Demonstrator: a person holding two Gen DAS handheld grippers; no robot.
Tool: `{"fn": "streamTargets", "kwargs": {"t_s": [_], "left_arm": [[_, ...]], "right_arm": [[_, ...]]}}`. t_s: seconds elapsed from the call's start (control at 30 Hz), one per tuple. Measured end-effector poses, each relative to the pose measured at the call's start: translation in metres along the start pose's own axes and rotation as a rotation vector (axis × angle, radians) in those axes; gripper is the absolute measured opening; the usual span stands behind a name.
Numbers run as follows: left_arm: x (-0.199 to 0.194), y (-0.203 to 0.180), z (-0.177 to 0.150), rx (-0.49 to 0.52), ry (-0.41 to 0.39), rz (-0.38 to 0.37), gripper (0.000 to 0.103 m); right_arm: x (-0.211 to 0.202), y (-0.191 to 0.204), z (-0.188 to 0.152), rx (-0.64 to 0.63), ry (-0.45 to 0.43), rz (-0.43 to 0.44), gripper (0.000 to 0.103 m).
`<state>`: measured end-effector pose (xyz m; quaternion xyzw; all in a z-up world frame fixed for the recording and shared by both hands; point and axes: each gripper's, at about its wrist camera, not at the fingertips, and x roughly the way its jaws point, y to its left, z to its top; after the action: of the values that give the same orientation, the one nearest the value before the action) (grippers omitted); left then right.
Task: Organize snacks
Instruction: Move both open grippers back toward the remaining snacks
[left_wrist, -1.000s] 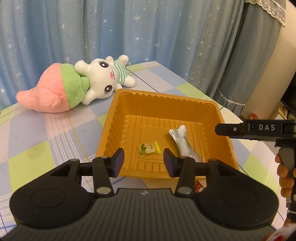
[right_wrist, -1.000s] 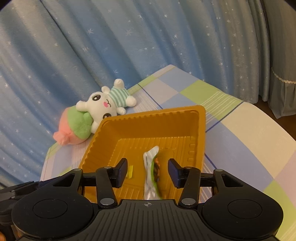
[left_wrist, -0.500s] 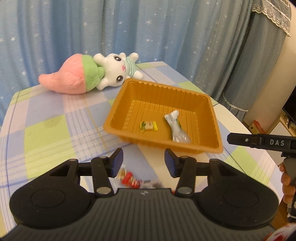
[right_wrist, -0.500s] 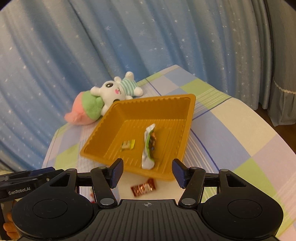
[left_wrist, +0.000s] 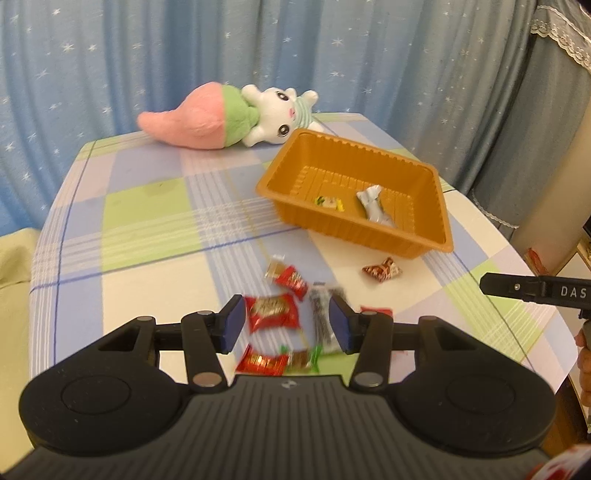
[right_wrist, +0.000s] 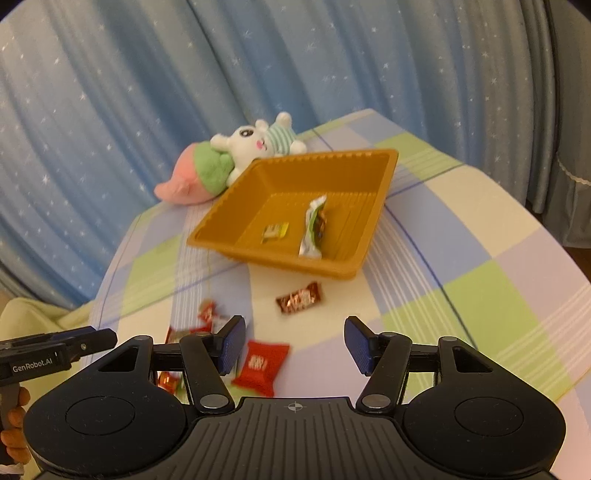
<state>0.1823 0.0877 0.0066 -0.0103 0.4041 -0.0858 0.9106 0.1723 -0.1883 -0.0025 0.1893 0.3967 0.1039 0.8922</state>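
An orange tray (left_wrist: 351, 232) (right_wrist: 288, 262) sits on the checked tablecloth with a small yellow-green candy (left_wrist: 330, 202) (right_wrist: 275, 232) and a silver packet (left_wrist: 375, 210) (right_wrist: 314, 229) inside. In front of it lie loose snacks: a brown-red candy (left_wrist: 382, 269) (right_wrist: 299, 301), several red packets (left_wrist: 271, 312) (right_wrist: 260, 365) and a dark striped packet (left_wrist: 323, 317). My left gripper (left_wrist: 286, 321) hovers open above the red and striped packets, holding nothing. Over a red packet, my right gripper (right_wrist: 294, 343) is open and holds nothing.
A pink, green and white plush toy (left_wrist: 221, 118) (right_wrist: 229, 162) lies behind the tray by the blue star curtain (left_wrist: 147, 55). The table's rounded edge runs close on the right (left_wrist: 535, 266). A cream cloth (left_wrist: 14, 258) sits off the left edge.
Both grippers drew back from above the tray, so it looks smaller and the loose snacks came into view. The right jaws spread wider; the left barely changed.
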Motion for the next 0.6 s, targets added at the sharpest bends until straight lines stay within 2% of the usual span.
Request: {"fn": "streamTargets", "kwargs": {"t_s": [0.6], "left_arm": [[-0.017,0.001,-0.061,-0.062,0.071,0.041,0.046]], "right_arm": [[-0.008,0.0,-0.044,-0.024,0.094,0.015,0.06]]}}
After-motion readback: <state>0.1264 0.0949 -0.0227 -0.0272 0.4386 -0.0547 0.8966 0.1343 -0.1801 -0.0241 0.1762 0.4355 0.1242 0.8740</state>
